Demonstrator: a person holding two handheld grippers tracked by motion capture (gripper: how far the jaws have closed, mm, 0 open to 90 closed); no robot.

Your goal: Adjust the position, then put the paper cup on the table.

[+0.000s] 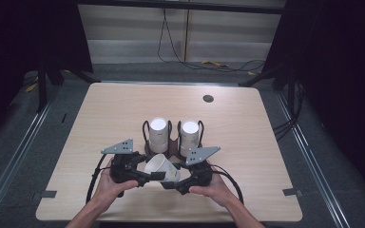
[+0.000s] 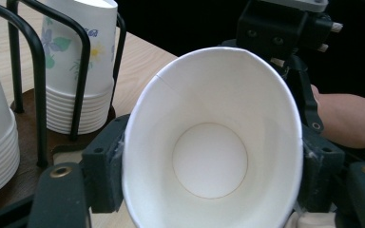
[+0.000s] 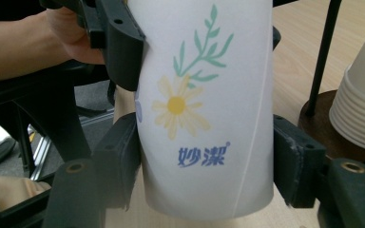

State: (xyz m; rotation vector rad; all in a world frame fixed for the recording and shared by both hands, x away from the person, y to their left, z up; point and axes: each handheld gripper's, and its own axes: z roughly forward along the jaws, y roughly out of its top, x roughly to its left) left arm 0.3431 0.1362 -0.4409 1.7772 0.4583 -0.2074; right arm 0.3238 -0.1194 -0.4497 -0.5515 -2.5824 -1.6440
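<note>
Paper cup (image 1: 160,167) low centre between left gripper (image 1: 148,175) and right gripper (image 1: 170,183), cup rack (image 1: 172,142) just behind, table (image 1: 114,109) beneath

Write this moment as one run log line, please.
paper cup: tilted, off table | left gripper: clamps rim end | right gripper: clamps base end

One loose paper cup (image 1: 161,167) is held over the table (image 1: 104,109), and two stacks of paper cups stand in one wire rack (image 1: 172,137): a left stack (image 1: 158,134) and a right stack (image 1: 189,137). Two grippers are there, a left gripper (image 1: 149,176) and a right gripper (image 1: 170,184), each in one of the person's two hands. One dark round hole (image 1: 208,98) sits near the far edge.
</note>
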